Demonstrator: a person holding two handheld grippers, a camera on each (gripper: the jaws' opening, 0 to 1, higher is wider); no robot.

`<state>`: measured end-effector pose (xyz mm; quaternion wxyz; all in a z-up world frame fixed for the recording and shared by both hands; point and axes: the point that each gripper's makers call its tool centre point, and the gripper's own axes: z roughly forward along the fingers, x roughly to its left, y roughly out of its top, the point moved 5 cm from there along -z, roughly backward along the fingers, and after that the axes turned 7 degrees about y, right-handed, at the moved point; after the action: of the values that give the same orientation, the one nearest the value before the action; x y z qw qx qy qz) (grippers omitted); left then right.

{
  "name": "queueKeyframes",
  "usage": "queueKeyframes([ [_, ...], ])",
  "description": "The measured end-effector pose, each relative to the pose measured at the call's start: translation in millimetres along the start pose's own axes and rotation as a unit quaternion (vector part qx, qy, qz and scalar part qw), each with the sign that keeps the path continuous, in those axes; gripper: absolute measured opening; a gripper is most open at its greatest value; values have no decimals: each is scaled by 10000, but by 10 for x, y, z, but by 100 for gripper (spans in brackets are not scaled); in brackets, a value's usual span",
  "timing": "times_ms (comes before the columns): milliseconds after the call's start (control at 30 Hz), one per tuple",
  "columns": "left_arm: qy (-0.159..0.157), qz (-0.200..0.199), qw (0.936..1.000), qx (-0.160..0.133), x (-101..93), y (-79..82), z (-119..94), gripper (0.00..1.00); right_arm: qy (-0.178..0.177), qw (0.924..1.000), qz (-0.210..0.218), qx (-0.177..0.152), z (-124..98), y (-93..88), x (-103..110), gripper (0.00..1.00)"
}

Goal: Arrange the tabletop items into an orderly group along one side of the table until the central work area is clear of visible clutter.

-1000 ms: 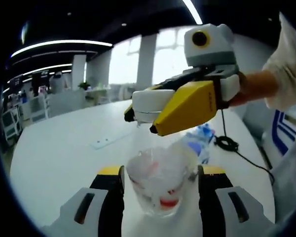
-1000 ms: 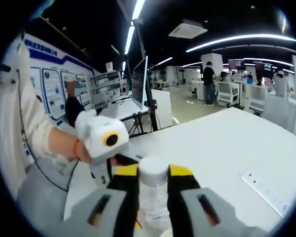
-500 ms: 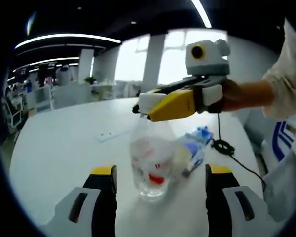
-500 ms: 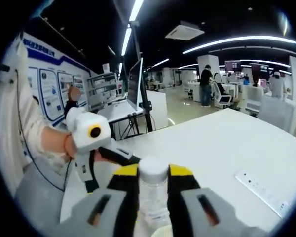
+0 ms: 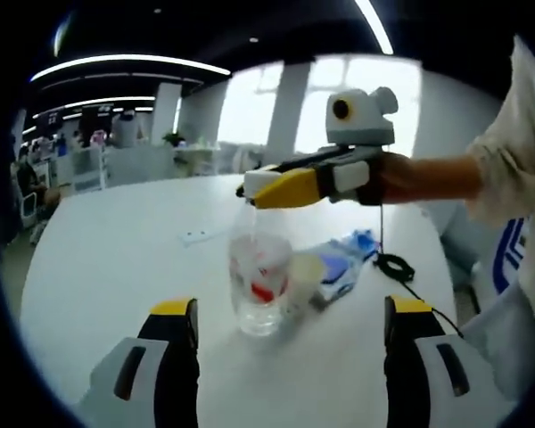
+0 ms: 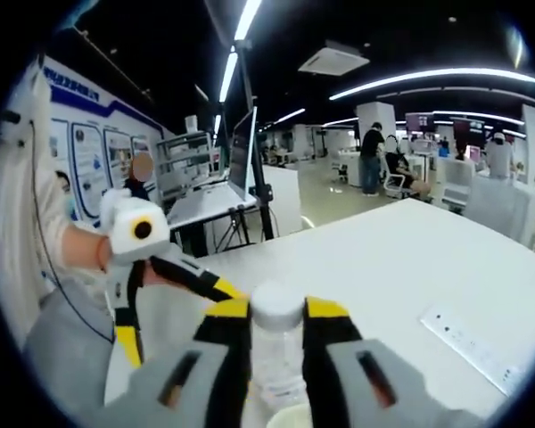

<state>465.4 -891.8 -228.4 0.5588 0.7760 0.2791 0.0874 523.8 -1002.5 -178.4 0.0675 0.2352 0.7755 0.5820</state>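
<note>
1. The bottle (image 5: 257, 281) stands upright on the white tabletop (image 5: 107, 259), directly ahead of the left gripper (image 5: 285, 357). It is clear plastic with a red-printed label and a white cap (image 6: 277, 305).
2. The left gripper's fingers (image 5: 174, 352) are spread wide, one on each side of the bottle's base and apart from it. They hold nothing.
3. The right gripper (image 6: 277, 343) is clamped on the bottle's neck, its fingers (image 6: 227, 343) narrow, just under the cap. In the left gripper view it reaches in level above the bottle.
4. A small pale cup (image 5: 303, 272) stands touching or just beside the bottle, on the side toward the right-hand person's sleeve. A blue-and-white wrapper (image 5: 343, 263) lies just behind the cup. A black cable (image 5: 397, 267) lies beyond the wrapper.
5. A flat white strip (image 5: 201, 235) lies on the tabletop behind the bottle.
6. Handling judgement: the bottle looks empty or nearly so, hence light and easy to tip. The thin wall likely dents under pressure and is smooth. The neck under the cap is the stiffest place to hold.
7. Move the bottle slowly past the cup, which is light and easily knocked.
</note>
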Motion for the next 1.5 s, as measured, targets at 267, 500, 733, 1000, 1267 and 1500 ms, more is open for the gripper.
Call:
queueKeyframes([
  [267, 14, -56, 9999, 94, -175, -76, -239, 81, 19, 10000, 8, -56, -10, -28, 5, 16],
  [500, 27, -164, 9996, 212, -260, -173, -368, 81, 66, 9999, -14, -83, 10, -66, 14, 16],
  [733, 140, -234, 9994, 193, -262, -157, -463, 80, 110, 9999, -47, -54, 8, -99, 18, 16],
  [1000, 194, -262, 9993, 199, -259, -171, -510, 79, 118, 9999, -39, -84, 10, -117, 21, 16],
  [1267, 222, -234, 9993, 195, -251, -160, -530, 78, 200, 9997, -145, -85, 44, -130, 59, 17],
  [1500, 243, -240, 9992, 215, -257, -179, -575, 77, 250, 9993, -282, -27, 57, -157, 83, 17],
])
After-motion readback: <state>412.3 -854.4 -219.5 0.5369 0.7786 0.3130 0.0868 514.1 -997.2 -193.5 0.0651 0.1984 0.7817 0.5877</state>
